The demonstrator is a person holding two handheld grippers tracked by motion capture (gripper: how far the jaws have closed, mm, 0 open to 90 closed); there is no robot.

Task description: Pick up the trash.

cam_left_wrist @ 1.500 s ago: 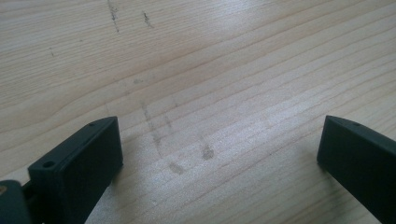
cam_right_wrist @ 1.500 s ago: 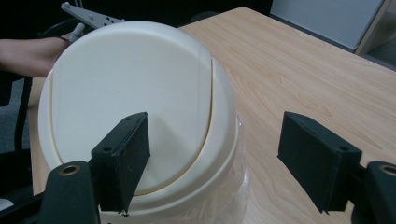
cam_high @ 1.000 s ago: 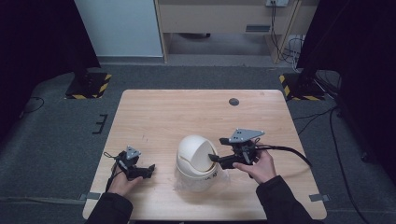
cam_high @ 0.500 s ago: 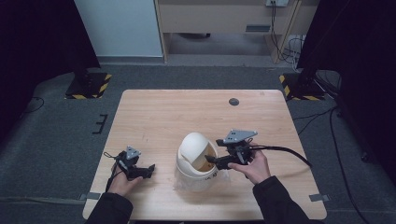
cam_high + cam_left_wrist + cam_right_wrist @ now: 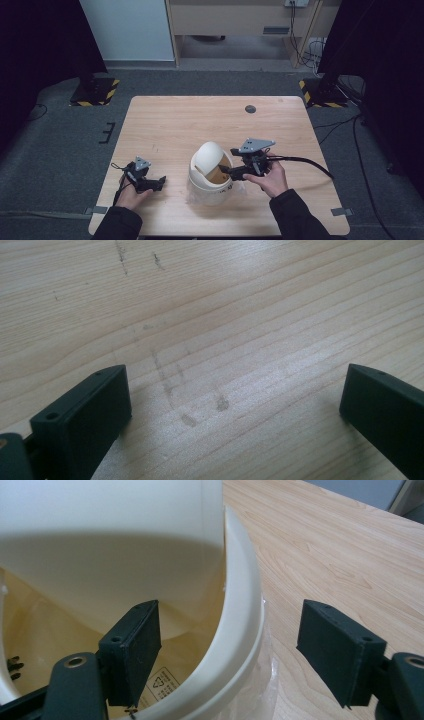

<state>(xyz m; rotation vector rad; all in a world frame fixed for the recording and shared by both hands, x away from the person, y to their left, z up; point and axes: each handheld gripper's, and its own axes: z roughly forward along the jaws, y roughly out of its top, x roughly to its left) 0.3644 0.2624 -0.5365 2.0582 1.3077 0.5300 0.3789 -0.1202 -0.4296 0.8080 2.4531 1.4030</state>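
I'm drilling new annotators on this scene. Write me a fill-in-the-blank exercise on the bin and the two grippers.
1. The white bin stands on a ____ table.
2. The right gripper has one jaw inside and one jaw outside the bin's ____.
3. The bin's domed lid is tipped ____.
4. The jaws of the left gripper stand ____ over bare wood.

Missing words: wooden; rim; open; open

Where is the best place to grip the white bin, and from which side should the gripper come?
Probably the white bin is best gripped on its thin rim wall, coming from the person's right side. The right gripper already straddles that wall, one jaw inside and one outside, open. The domed swing lid is tilted, leaving this gap.
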